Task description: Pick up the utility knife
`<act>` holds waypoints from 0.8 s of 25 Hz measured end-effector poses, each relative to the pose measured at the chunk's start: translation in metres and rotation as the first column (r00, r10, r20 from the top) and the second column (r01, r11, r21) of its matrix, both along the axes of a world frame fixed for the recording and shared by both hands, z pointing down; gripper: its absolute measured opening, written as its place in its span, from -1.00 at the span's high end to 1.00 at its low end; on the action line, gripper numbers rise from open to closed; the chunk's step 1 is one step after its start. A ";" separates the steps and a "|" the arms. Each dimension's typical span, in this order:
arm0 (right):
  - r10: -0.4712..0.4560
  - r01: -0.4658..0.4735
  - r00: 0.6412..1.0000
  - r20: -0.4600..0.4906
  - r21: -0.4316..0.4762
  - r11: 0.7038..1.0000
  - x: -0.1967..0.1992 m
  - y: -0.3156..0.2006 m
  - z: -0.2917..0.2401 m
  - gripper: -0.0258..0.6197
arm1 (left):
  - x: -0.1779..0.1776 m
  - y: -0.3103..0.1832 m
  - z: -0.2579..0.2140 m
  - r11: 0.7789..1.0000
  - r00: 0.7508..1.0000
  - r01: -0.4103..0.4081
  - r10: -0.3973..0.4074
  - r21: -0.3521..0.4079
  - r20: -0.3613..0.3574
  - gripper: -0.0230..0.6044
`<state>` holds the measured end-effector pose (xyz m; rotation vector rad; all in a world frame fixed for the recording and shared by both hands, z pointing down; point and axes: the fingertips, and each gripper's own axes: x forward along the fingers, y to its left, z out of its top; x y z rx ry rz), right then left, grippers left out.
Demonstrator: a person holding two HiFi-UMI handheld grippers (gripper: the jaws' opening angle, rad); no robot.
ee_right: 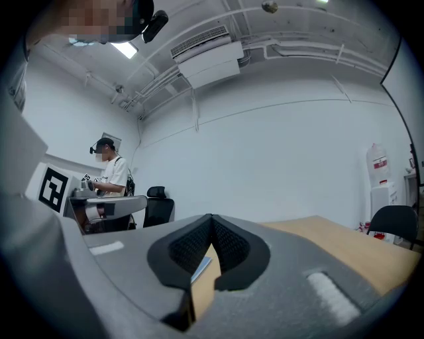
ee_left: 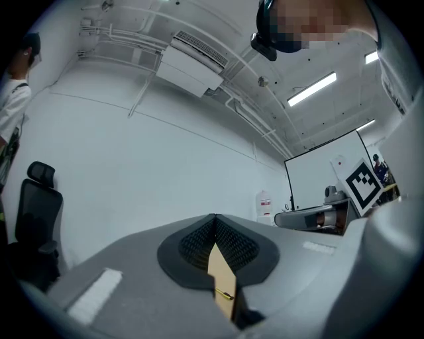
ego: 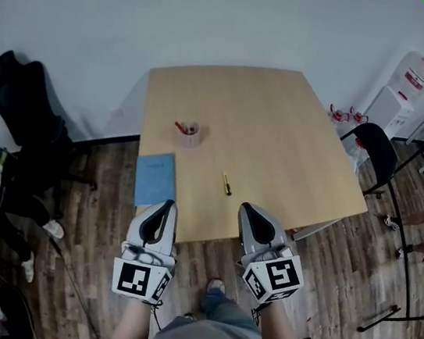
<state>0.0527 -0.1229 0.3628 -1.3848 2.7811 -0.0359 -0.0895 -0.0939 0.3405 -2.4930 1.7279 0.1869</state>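
The utility knife (ego: 226,183), small and yellow, lies on the wooden table (ego: 280,135) a little in from its near edge. Through the slit under the left jaws it shows as a thin yellow sliver (ee_left: 225,295). My left gripper (ego: 165,207) hovers at the table's near edge, left of the knife and short of it; its jaws meet at the tips with nothing between them (ee_left: 213,222). To the knife's right, just short of it, my right gripper (ego: 256,212) is shut and empty (ee_right: 211,222). Neither gripper touches the knife.
A blue notebook (ego: 155,177) lies at the table's near left corner and shows between the right jaws (ee_right: 201,268). A pink cup (ego: 188,132) holding red items stands mid-table. Black chairs stand left (ego: 23,109) and right (ego: 377,150). A water dispenser (ego: 401,94) is far right.
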 end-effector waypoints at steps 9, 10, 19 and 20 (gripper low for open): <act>-0.073 0.072 0.997 -0.032 -0.041 0.997 0.013 -0.055 0.008 0.92 | 0.017 -0.042 -0.004 0.998 0.998 0.061 -0.061 0.000 0.007 0.86; -0.084 0.082 0.996 -0.043 -0.049 0.995 0.014 -0.060 0.010 0.91 | 0.019 -0.045 -0.005 0.998 0.998 0.067 -0.067 0.001 0.008 0.86; -0.150 0.120 0.981 -0.119 -0.229 0.966 0.010 -0.100 0.058 0.91 | 0.032 -0.063 0.000 0.997 0.997 0.072 -0.071 -0.025 0.038 0.86; -0.155 0.119 0.980 -0.127 -0.249 0.961 0.009 -0.104 0.064 0.92 | 0.032 -0.065 0.001 0.997 0.997 0.069 -0.068 -0.029 0.039 0.86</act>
